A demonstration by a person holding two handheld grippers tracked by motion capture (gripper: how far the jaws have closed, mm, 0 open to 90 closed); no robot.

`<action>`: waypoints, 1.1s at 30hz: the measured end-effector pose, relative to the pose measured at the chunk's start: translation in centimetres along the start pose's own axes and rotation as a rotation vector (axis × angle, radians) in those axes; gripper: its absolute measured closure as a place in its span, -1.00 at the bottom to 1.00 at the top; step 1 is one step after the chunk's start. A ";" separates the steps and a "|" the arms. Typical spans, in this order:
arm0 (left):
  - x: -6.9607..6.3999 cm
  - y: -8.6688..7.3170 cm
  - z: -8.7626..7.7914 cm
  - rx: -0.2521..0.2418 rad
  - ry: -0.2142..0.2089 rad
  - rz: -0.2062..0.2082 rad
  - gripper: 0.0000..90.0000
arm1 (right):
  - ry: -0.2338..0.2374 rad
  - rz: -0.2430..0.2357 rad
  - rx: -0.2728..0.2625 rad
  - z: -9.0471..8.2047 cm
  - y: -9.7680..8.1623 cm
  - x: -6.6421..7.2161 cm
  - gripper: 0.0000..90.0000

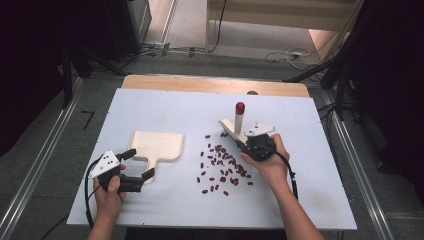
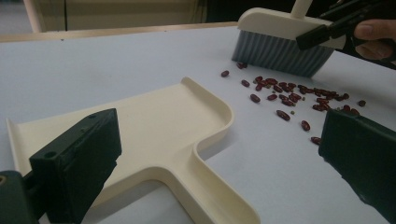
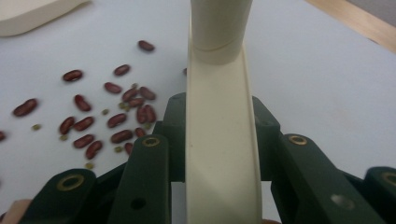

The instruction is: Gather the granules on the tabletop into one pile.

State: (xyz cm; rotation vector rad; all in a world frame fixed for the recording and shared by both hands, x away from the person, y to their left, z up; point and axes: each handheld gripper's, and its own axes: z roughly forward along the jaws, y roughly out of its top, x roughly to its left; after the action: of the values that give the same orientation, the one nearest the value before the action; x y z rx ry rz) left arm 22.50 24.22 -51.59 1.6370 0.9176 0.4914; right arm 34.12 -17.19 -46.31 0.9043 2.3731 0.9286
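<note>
A cream dustpan point(image 1: 156, 144) lies flat on the white board, its handle point(image 2: 205, 196) pointing toward the person. My left gripper point(image 1: 140, 163) is open with one jaw on each side of that handle point(image 2: 219, 135), and neither jaw touches it. Several red beans point(image 1: 222, 167) lie scattered right of the pan point(image 2: 285, 93). My right gripper point(image 1: 246, 142) is shut on a cream hand brush point(image 3: 219, 140) with a red-tipped handle point(image 1: 240, 107). The brush's grey bristles point(image 2: 280, 53) rest on the board at the far edge of the beans point(image 3: 107, 116).
The white board point(image 1: 165, 105) covers a wooden table whose far edge point(image 1: 215, 84) shows beyond it. A few small greenish bits point(image 3: 63, 137) lie among the beans. Metal rails run along the floor on both sides, and cables lie on the floor beyond the table.
</note>
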 end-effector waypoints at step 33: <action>-0.1 0.0 0.1 0.006 0.002 0.007 -1.00 | 0.517 0.098 -0.016 -3.1 -2.1 10.2 0.45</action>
State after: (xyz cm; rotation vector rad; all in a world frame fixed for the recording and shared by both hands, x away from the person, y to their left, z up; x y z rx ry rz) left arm 22.53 24.10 -51.61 1.6459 0.9161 0.4954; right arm 24.42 -12.53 -47.25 0.8584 2.7554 1.3535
